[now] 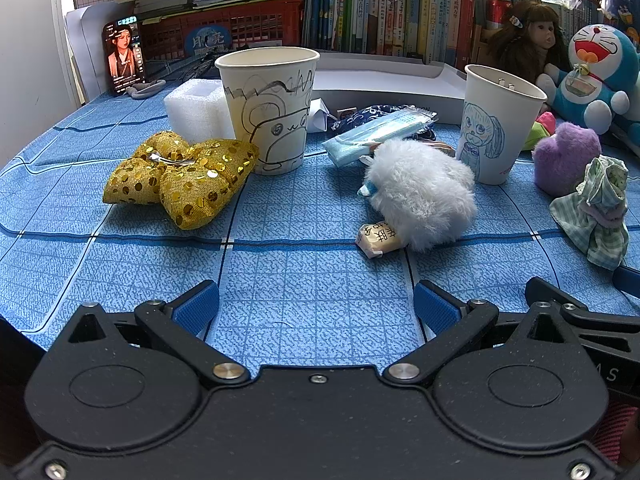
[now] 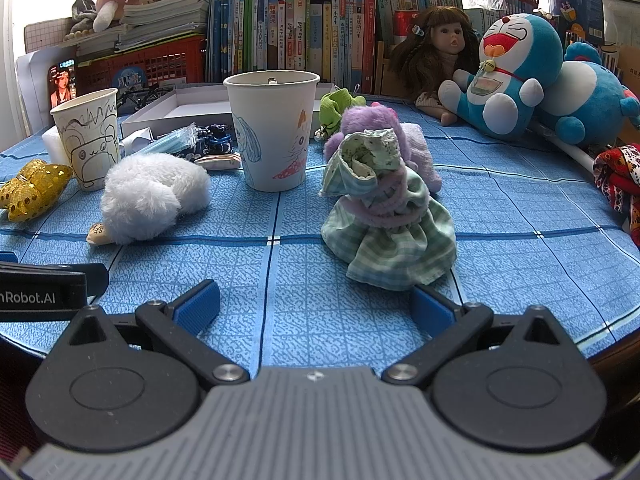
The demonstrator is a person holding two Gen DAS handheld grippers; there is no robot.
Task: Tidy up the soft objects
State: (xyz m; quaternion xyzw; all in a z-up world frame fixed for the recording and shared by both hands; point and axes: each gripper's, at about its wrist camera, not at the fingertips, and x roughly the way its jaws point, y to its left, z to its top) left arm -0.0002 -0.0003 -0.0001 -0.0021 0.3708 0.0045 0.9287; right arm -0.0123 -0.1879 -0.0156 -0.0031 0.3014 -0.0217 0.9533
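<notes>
Green checked cloth bundle [image 2: 384,216] just beyond right gripper's [image 2: 316,308] wide, empty fingers.

Blue cloth [image 1: 304,280] covers table. Two paper cups with drawings stand on it: bear cup [image 1: 269,108] on left, dog cup [image 1: 496,124] on right. White foam block [image 1: 196,110] just behind bear cup. Face mask pack [image 1: 376,130] lies between cups. Small wrapped candy [image 1: 378,239] lies near front. Flat white box [image 1: 384,84] behind cups. Phone [image 1: 125,56] stands at back left, screen lit. Books [image 1: 396,8] fill back shelf. Red basket [image 1: 224,32] under paper stack
</notes>
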